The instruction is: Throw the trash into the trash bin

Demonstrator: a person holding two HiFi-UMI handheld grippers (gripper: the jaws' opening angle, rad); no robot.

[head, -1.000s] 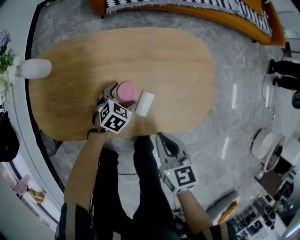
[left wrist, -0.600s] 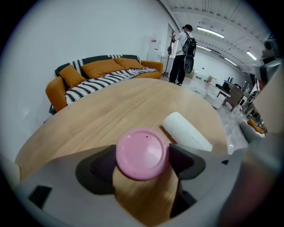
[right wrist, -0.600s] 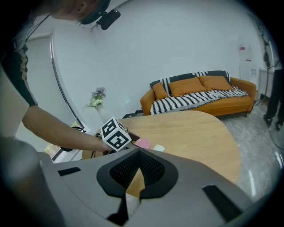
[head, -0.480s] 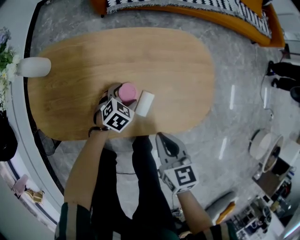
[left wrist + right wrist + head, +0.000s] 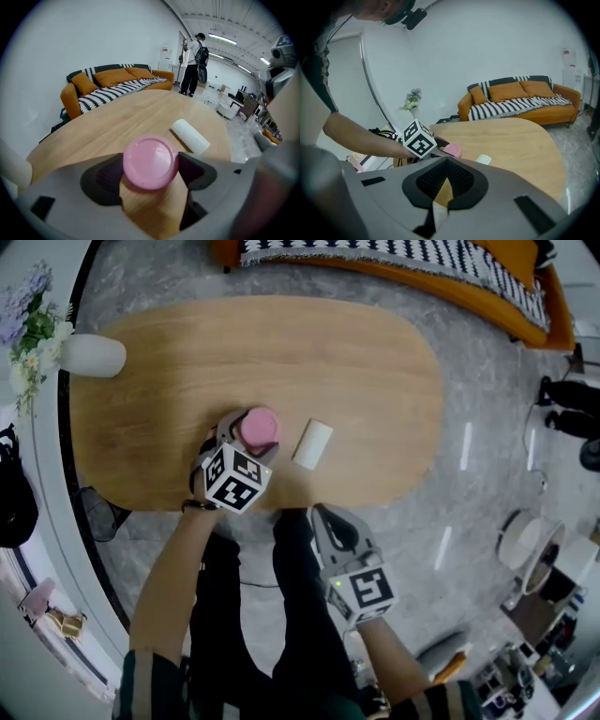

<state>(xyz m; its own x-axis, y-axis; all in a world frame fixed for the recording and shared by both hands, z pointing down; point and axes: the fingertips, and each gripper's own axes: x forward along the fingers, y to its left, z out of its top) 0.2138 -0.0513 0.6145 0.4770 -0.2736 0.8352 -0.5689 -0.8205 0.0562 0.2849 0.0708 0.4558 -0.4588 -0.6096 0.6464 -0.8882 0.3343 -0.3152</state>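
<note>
Pink cup (image 5: 150,161) sits near the near edge of the table (image 5: 356,352), clamped between the jaws of the left gripper (image 5: 251,435). They have just been closing and now press it on both sides. The white roll (image 5: 312,443), just beside the cup a second ago, now lies clearly apart to its right, so the cup seems grasped and drawn away. The right gripper (image 5: 446,161) hangs off the table's near edge, jaws together and empty. I can pick out no bin, so the carry probably remains.
</note>
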